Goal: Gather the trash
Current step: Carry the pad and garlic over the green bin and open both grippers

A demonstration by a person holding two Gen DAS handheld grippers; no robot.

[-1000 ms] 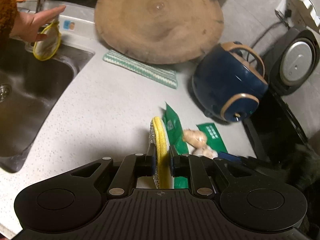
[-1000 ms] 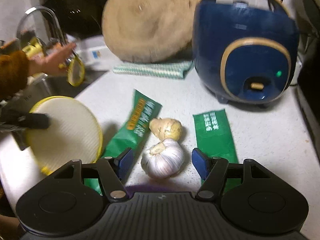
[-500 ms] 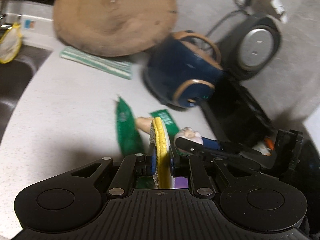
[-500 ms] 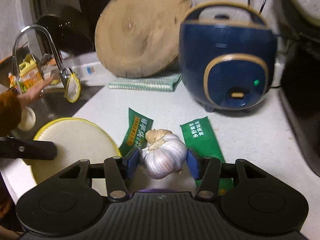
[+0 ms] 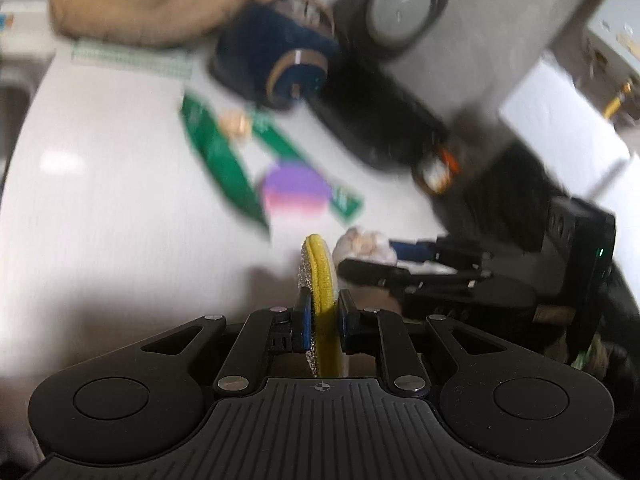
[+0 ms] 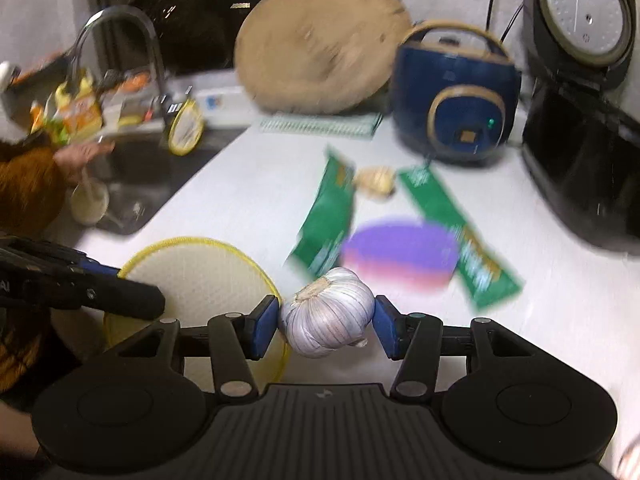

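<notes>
Beyond my fingertips runs a pale speckled kitchen counter, with a sink and curved tap off past the left fingers, where someone else's hand reaches in. At the far wall I see a round wooden chopping board leaning upright, a striped cloth at its foot, a blue rice cooker and a black cooker with its lid up.

My right gripper has both blue pads pressed onto a garlic bulb, lifted off the counter; its stem end tilts up and toward the left finger. My left gripper is clamped on a round yellow-rimmed scrub pad, held on edge so its flat faces meet the pads and its rim points straight ahead.

Ahead of the right fingers lie two green sachets, their long axes running away from me and splaying apart nearer me, with a piece of ginger between their far ends and a purple-pink disc between their near ends. Much of both views is motion-blurred
</notes>
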